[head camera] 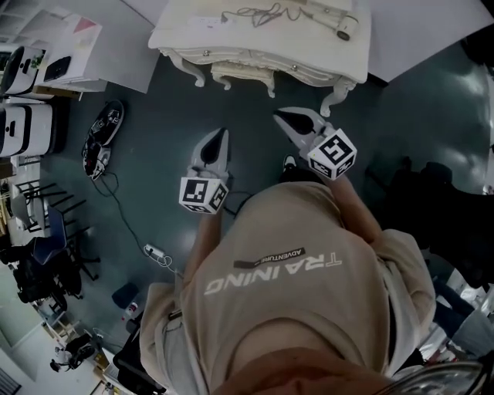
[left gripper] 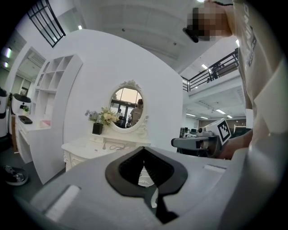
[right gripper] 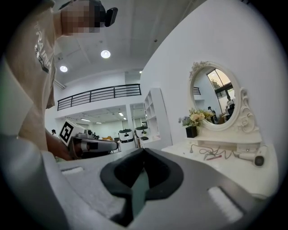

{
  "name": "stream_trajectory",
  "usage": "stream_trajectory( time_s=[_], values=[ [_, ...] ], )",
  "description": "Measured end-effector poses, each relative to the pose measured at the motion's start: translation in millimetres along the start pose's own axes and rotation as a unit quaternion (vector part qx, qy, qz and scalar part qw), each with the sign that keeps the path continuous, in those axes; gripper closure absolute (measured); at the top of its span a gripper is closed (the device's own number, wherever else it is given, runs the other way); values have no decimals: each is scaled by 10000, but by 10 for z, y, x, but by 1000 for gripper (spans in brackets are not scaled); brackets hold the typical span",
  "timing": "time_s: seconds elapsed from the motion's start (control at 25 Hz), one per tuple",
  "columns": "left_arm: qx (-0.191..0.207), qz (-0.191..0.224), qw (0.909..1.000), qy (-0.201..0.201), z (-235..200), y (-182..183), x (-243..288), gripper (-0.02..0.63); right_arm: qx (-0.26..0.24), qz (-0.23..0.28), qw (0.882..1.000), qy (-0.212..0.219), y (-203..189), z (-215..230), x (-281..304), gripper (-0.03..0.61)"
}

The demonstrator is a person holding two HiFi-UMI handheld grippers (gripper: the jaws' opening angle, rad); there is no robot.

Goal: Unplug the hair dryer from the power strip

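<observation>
White hair dryer (right gripper: 250,157) lies on dressing table (head camera: 193,32), cord (head camera: 258,12) tangled.

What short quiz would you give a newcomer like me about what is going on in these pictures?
1. True or false: the hair dryer lies on top of the white dressing table.
2. Pick one. What do the left gripper and the right gripper hold?
A) a plug
B) a cord
C) nothing, and the jaws of both are together
3. Fill the gap: next to the oval mirror stands a dark pot of ____.

Key: 1 true; 2 C; 3 flowers.
</observation>
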State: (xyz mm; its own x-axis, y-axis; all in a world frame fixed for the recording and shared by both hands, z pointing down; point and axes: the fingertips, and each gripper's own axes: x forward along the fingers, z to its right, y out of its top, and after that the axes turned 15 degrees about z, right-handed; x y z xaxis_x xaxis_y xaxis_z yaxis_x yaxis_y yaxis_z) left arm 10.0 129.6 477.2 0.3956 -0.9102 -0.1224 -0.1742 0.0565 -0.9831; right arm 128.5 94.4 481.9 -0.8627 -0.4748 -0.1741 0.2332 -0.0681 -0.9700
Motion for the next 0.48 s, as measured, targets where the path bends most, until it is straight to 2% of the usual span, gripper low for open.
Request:
stream_trajectory(
  time_s=[0.24,0.48],
  values=[
    [35,18,9999,144,75,-54,453,612,44,-45,9997,236,19,446,3,574],
    [99,-129,9995,254,92,-196,635,612,156,25,9995,283,-1,708,-14,574]
  ],
)
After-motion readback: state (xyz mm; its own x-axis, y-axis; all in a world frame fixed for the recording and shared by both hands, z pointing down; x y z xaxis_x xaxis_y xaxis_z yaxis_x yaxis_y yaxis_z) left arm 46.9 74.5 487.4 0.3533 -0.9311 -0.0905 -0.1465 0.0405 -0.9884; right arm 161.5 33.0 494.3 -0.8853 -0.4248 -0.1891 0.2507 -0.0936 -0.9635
